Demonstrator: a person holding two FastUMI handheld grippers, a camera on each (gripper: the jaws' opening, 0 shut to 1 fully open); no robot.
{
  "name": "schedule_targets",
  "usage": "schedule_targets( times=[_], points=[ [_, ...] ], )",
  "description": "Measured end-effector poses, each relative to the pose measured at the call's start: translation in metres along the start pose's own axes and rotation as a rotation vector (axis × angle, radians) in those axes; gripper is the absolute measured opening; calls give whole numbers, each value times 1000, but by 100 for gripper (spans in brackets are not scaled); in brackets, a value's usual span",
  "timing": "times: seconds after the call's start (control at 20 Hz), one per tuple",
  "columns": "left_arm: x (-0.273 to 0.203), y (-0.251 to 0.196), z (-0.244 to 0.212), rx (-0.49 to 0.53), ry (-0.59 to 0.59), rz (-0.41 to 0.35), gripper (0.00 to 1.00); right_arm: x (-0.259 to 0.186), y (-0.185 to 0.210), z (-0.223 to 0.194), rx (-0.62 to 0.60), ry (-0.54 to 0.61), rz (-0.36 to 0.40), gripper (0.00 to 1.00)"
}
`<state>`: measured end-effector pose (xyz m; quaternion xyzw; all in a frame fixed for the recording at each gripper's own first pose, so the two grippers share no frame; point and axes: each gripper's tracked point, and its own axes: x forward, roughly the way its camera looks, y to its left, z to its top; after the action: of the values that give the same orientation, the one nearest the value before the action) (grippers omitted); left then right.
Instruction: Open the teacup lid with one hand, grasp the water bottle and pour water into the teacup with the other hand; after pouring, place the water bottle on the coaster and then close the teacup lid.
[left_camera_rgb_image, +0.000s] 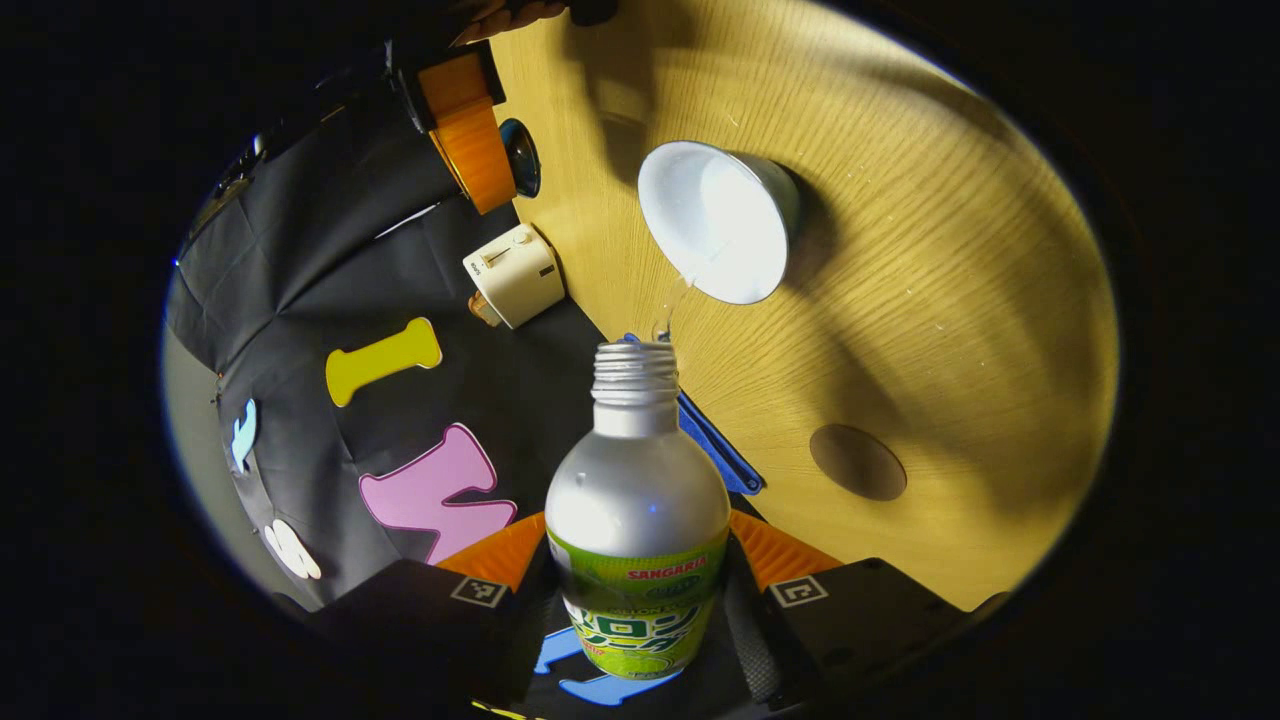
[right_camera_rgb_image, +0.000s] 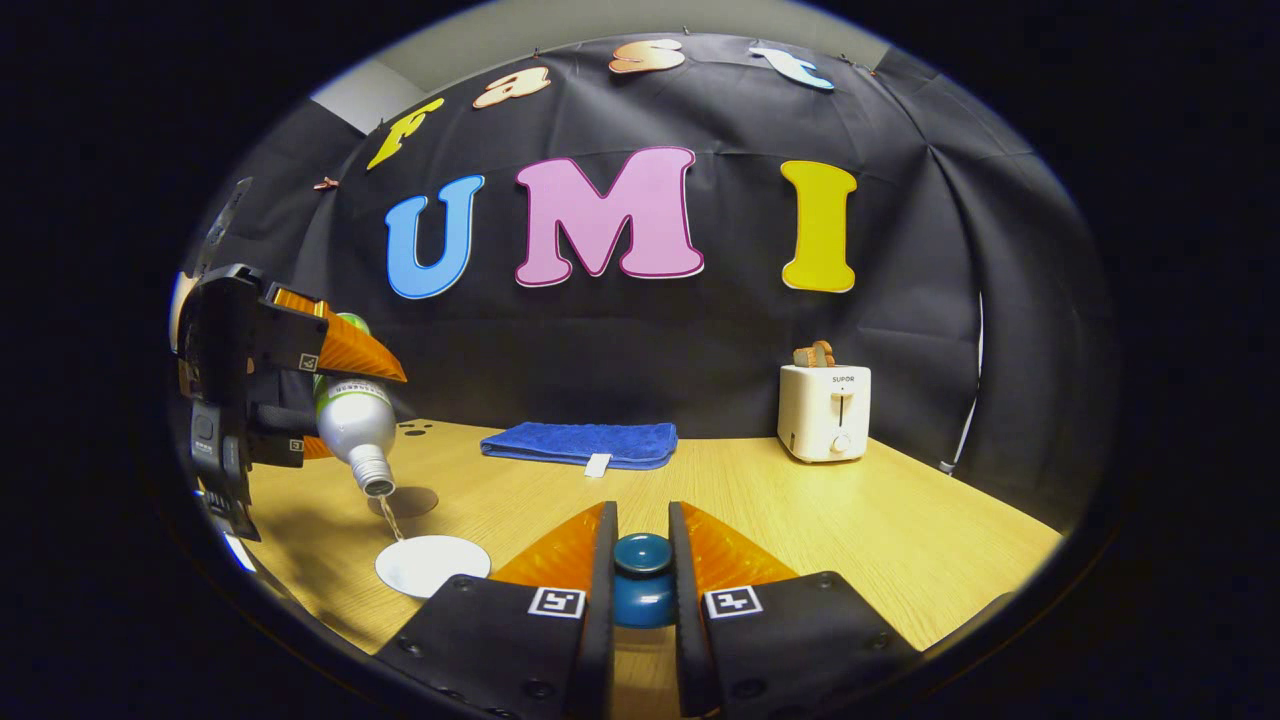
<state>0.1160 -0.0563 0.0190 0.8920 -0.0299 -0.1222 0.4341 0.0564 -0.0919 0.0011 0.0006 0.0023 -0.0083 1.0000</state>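
My left gripper (left_camera_rgb_image: 640, 570) is shut on a silver water bottle (left_camera_rgb_image: 637, 500) with a green label, tipped mouth-down toward the white teacup (left_camera_rgb_image: 718, 222). A thin stream of water runs from the bottle's mouth into the cup. In the right gripper view the same bottle (right_camera_rgb_image: 355, 425) hangs tilted over the open teacup (right_camera_rgb_image: 432, 565), held by the left gripper (right_camera_rgb_image: 300, 385) at the left. My right gripper (right_camera_rgb_image: 641, 560) is shut on the dark blue knob of the teacup lid (right_camera_rgb_image: 642, 578), held up to the right of the cup. The round brown coaster (left_camera_rgb_image: 858, 462) lies on the table beside the cup.
A wooden table (right_camera_rgb_image: 900, 530) carries a folded blue cloth (right_camera_rgb_image: 580, 443) at the back and a white toaster (right_camera_rgb_image: 824, 410) with bread at the back right. The black cloth wall stands behind them. The toaster (left_camera_rgb_image: 514, 275) and the cloth's edge (left_camera_rgb_image: 715, 440) also appear in the left gripper view.
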Motion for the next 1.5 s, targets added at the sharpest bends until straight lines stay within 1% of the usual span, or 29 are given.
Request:
schedule_targets(
  times=[0.7, 1.5],
  points=[
    [-3, 3, 2, 54, 13, 1, 80, 0, 0, 0, 0, 1, 1, 29],
    [-3, 7, 14, 84, -17, 13, 80, 0, -2, 0, 0, 0, -5, 29]
  ],
)
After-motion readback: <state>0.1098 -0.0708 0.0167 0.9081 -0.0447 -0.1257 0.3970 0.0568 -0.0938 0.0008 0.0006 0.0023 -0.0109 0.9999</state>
